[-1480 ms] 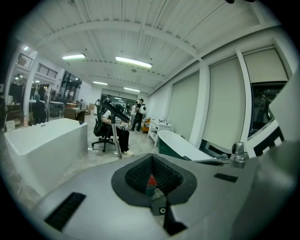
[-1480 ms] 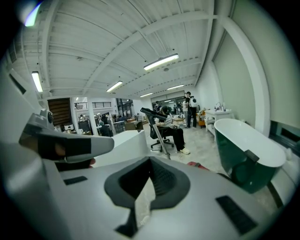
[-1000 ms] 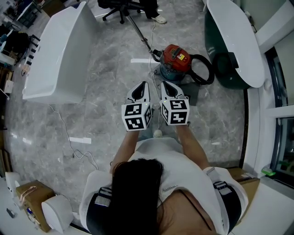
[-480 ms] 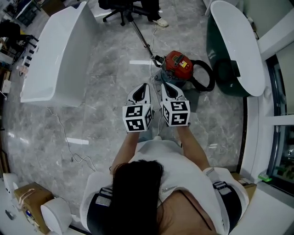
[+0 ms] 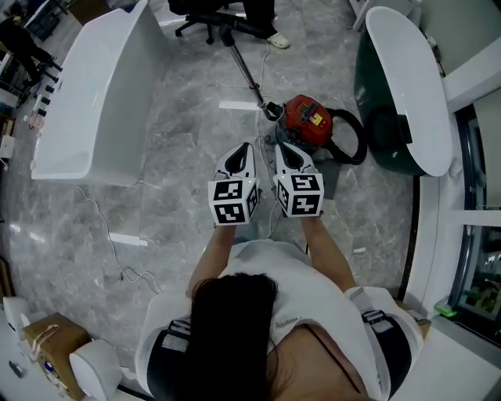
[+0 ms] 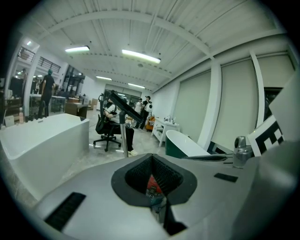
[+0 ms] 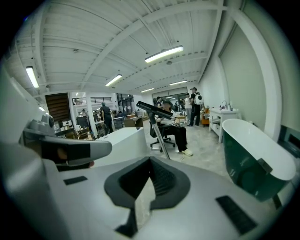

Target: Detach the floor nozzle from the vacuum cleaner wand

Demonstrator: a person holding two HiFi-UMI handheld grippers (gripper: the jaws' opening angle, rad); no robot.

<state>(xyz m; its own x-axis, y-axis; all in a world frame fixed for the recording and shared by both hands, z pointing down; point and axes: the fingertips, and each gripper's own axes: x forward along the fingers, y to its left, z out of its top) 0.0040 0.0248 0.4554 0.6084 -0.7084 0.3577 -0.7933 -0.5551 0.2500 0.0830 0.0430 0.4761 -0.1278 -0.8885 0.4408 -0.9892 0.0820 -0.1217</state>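
Note:
The red canister vacuum [image 5: 307,117] sits on the marble floor just ahead of both grippers. Its metal wand [image 5: 244,69] rises away from it, with the black floor nozzle [image 5: 235,25] at the far, raised end. In the gripper views the wand [image 7: 161,136] stands tilted with the nozzle [image 7: 154,108] on top. My left gripper [image 5: 244,146] and right gripper [image 5: 283,144] are held side by side, both shut and empty, short of the vacuum. A sliver of red vacuum [image 6: 153,183] shows through the left gripper's [image 6: 151,157] notch. The right gripper [image 7: 150,160] points the same way.
A white bathtub [image 5: 94,102] stands at the left, a green and white one [image 5: 399,86] at the right. A black hose [image 5: 350,137] loops off the vacuum. A person sits on an office chair [image 5: 205,17] behind the wand. Cables [image 5: 109,235] trail over the floor.
The person has walked forward. The vacuum and both tubs have come nearer in the head view, while the two grippers keep the same shut, side-by-side pose.

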